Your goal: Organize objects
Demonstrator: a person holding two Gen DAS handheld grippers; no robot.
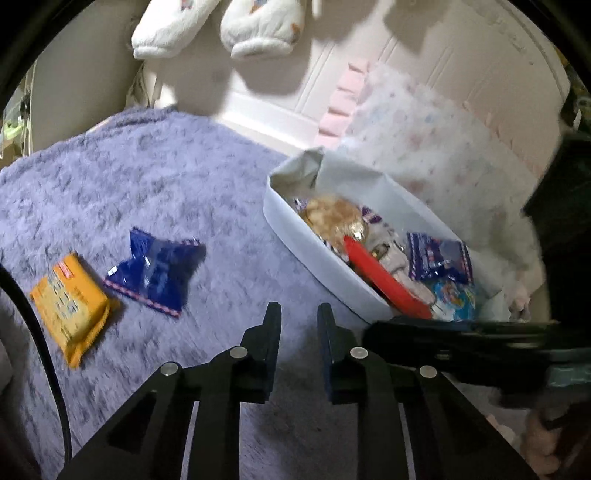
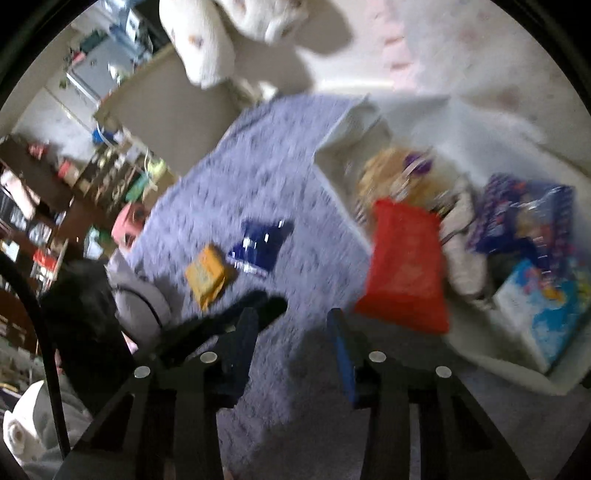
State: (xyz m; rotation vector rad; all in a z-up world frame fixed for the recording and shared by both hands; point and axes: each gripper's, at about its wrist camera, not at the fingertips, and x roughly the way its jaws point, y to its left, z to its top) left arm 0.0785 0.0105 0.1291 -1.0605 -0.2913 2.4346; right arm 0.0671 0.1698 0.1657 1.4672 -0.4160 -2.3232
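Note:
An orange snack packet (image 1: 74, 306) (image 2: 208, 275) and a dark blue packet (image 1: 155, 271) (image 2: 260, 242) lie side by side on the fuzzy purple blanket (image 1: 147, 184). To their right stands a white box (image 1: 295, 236) (image 2: 334, 177) that holds several snacks, among them a red packet (image 1: 384, 280) (image 2: 406, 266) and a light blue one (image 1: 454, 299). My left gripper (image 1: 298, 314) hovers over the blanket between the packets and the box, its jaws a narrow gap apart with nothing in them. My right gripper (image 2: 293, 321) is open and empty beside the box's near corner. It shows in the left wrist view as a blurred black shape (image 1: 461, 343).
White plush shapes (image 1: 221, 26) hang above the far edge of the blanket. A patterned white pillow (image 1: 424, 140) lies behind the box. In the right wrist view cluttered shelves (image 2: 55, 184) stand beyond the blanket's left side, and a black cable (image 2: 44, 350) runs down the left.

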